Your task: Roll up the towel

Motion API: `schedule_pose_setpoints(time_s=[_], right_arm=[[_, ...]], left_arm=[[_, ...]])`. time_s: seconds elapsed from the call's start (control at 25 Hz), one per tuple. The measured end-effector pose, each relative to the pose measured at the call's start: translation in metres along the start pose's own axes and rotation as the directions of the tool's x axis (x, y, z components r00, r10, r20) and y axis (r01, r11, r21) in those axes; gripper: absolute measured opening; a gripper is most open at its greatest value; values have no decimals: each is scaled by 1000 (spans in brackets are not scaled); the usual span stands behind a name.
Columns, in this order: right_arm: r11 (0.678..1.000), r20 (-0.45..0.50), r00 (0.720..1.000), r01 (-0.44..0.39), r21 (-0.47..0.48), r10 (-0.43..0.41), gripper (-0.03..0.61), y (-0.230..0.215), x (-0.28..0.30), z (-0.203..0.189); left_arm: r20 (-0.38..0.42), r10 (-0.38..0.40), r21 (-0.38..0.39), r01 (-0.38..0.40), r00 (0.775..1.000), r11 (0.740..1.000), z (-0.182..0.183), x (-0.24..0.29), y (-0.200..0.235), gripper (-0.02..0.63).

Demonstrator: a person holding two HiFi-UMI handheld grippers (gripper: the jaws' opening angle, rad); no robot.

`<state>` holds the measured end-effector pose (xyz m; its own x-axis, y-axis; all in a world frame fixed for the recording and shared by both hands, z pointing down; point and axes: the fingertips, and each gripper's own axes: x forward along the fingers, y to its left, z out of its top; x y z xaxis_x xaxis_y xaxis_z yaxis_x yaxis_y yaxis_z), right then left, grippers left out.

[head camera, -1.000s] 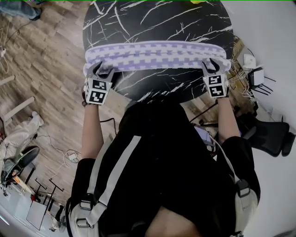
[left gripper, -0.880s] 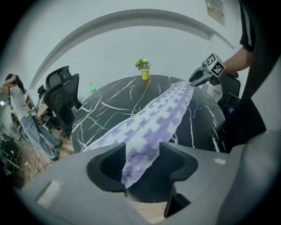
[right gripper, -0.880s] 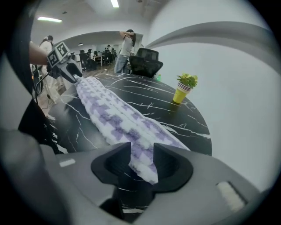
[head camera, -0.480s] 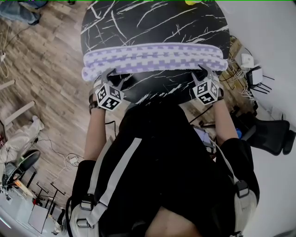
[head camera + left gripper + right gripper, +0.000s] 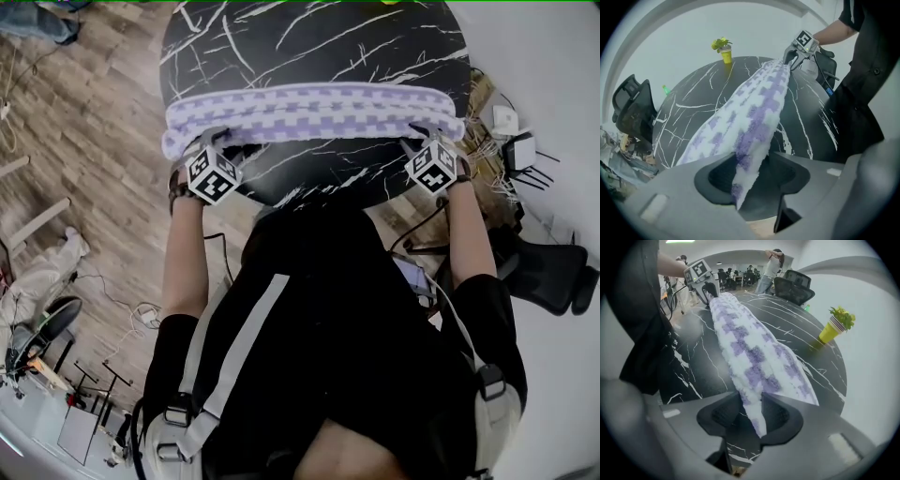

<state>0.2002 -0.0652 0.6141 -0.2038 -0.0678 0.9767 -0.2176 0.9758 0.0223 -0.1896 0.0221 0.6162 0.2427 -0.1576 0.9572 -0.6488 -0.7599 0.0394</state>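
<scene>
A purple-and-white checked towel lies as a long, partly rolled band across the round black marble table. My left gripper is at the band's left end, on its near edge. It is shut on a fold of the towel, which runs down between the left gripper's jaws. At the right end my right gripper pinches the near edge the same way. The towel is squeezed narrow between the right gripper's jaws. Both grippers point steeply down.
A yellow pot with a green plant stands at the table's far edge, with a small green bottle nearby. Black office chairs stand around the table. Cables and a router lie on the floor at the right.
Both grippers have rolled at the wrist, so their marker cubes now sit turned. They dipped toward the table's near edge and came back against the towel's near edge, still gripping it.
</scene>
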Motion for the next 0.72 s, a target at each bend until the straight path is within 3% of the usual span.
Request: schedule_pose_setpoints(time_s=[0.04,0.08,0.28,0.44,0.72], right_arm=[[1000,-8,1000,-12,-1,12,150,-2,0,0],[1000,-19,1000,-19,-8,19,104,-5,0,1],[998,-57,998,-12,-55,9,89,-8,3,1],[999,-48,999,21,-39,-23,49,1,-3,-3],[997,-80,994,-75,-19,73,51,49,-18,-22]], left_arm=[[8,-3,-9,3,1000,1000,0,0,4,190],[13,-8,-18,8,1000,1000,0,-1,7,156],[-12,-18,-17,17,1000,1000,1,-1,10,143],[0,6,-17,-6,1000,1000,1,-6,6,81],[-6,-96,-13,96,995,995,-19,-20,-33,71]])
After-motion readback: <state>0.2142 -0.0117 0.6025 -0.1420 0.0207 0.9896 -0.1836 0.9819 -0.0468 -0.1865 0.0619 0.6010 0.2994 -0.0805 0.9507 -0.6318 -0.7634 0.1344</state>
